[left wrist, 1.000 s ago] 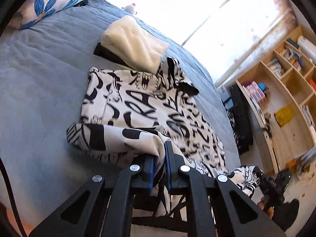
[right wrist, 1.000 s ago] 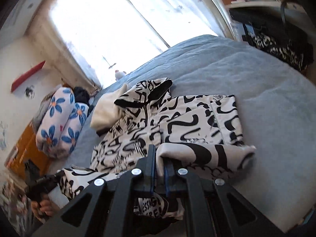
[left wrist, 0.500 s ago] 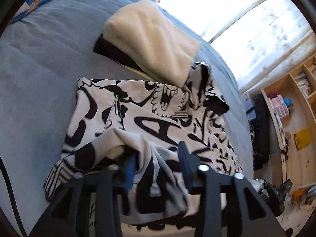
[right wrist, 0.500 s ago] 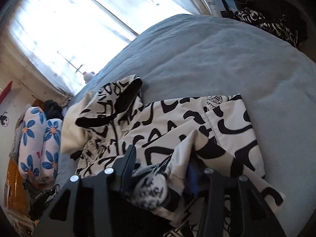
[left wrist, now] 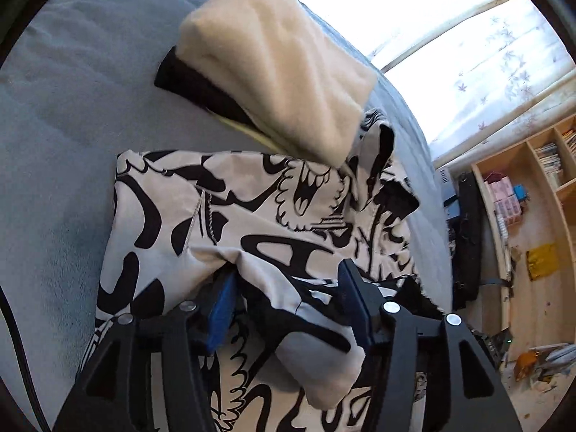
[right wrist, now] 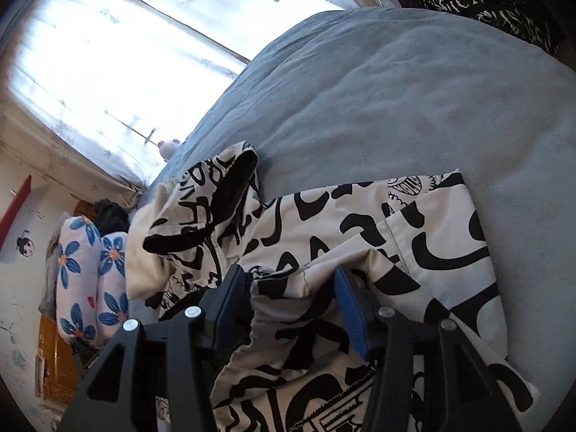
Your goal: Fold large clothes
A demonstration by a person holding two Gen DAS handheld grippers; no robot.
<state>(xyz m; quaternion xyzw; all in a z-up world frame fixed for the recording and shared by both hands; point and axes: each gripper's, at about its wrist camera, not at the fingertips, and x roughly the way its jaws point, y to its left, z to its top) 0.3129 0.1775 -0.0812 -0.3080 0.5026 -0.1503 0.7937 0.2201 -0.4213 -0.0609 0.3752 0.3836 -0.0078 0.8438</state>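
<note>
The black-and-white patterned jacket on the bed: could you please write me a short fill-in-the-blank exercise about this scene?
1. The patterned jacket lies on a bed whose cover is ____ in colour.
2. The folded cream fleece rests on a folded ____ garment.
3. The pillows by the wall are printed with blue ____.

Missing words: blue-grey; black; flowers

Black-and-white graffiti-print hooded jacket lay flat on the grey-blue bed cover, its lower part doubled up over the body in a loose, puffed fold; its black-lined hood rested crumpled at the far end.
</note>
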